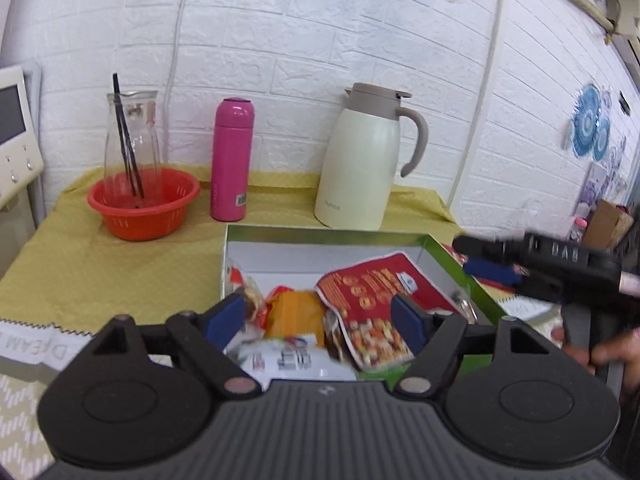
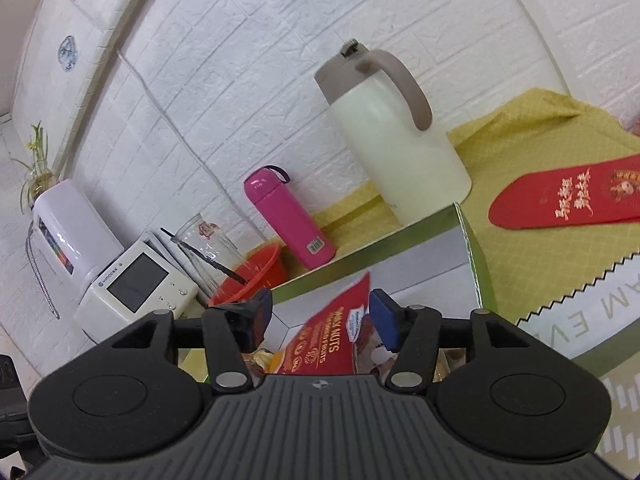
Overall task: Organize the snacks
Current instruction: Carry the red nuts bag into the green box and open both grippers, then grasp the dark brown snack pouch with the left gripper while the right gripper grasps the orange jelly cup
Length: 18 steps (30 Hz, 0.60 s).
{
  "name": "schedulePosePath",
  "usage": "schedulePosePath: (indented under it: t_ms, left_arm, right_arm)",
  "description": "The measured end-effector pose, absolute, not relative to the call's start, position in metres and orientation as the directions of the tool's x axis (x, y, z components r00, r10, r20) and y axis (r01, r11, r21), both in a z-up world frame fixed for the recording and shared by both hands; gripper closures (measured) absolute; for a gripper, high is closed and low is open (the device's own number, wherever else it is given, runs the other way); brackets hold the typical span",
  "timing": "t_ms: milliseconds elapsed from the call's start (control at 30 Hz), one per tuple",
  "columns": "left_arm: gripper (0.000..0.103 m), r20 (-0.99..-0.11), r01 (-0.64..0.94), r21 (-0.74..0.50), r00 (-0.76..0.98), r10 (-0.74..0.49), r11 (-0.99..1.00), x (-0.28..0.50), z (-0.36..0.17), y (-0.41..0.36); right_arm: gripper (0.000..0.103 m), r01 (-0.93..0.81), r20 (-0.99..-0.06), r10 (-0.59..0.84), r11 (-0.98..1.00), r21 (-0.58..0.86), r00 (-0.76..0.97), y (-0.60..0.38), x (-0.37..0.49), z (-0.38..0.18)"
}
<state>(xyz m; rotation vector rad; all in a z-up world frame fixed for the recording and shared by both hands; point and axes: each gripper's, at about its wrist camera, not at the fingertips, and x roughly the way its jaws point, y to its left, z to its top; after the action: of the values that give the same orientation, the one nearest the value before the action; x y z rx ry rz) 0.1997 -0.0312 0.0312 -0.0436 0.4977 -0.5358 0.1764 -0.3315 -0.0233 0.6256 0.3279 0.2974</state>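
Observation:
A green box with a white inside (image 1: 280, 234) stands on the yellow cloth and holds several snack packets: a red nut packet (image 1: 372, 300), an orange one (image 1: 296, 314) and a white one (image 1: 288, 358). My left gripper (image 1: 318, 316) hangs open and empty above the packets. My right gripper (image 1: 490, 264) shows at the box's right side in the left wrist view. In the right wrist view the right gripper (image 2: 320, 320) is open above the red nut packet (image 2: 332, 338) in the box (image 2: 472, 248), not touching it.
At the back stand an orange basket (image 1: 144, 208) with a glass carafe (image 1: 132, 140), a pink flask (image 1: 232, 160) and a cream jug (image 1: 368, 160). A red envelope (image 2: 568, 196) lies right of the box. A white appliance (image 2: 136, 288) stands at the left.

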Motion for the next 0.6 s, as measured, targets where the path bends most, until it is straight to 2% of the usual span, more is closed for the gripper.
schedulePosePath:
  t_ms: [67, 167, 300, 433, 533, 600]
  left_arm:
    - [0.029, -0.452, 0.485, -0.138, 0.745, -0.491, 0.864, 0.181, 0.029, -0.027]
    - [0.029, -0.454, 0.480, -0.110, 0.755, -0.473, 0.871, 0.154, 0.022, -0.019]
    - [0.029, -0.492, 0.454, -0.099, 0.751, -0.440, 0.885, 0.127, 0.008, -0.012]
    - [0.029, -0.558, 0.417, -0.004, 0.754, -0.348, 0.909, 0.107, -0.015, -0.020]
    - [0.029, -0.606, 0.442, 0.010, 0.716, -0.346, 0.897, 0.101, -0.031, -0.026]
    - [0.029, -0.627, 0.452, -0.001, 0.695, -0.352, 0.892, 0.099, -0.040, -0.029]
  right_arm:
    - [0.010, -0.213, -0.184, 0.380, 0.789, 0.577, 0.907, -0.331, 0.161, -0.013]
    - [0.001, -0.280, -0.163, 0.405, 0.822, 0.496, 0.900, -0.325, 0.129, -0.001]
    - [0.000, -0.324, -0.184, 0.400, 0.883, 0.339, 0.898, -0.312, 0.081, 0.000]
    - [0.000, -0.307, -0.257, 0.348, 0.933, 0.189, 0.902, -0.292, 0.044, -0.020]
    - [0.000, -0.262, -0.328, 0.268, 0.963, 0.066, 0.906, -0.276, 0.033, -0.039]
    - [0.000, -0.259, -0.371, 0.271, 0.962, 0.083, 0.888, -0.275, 0.033, -0.048]
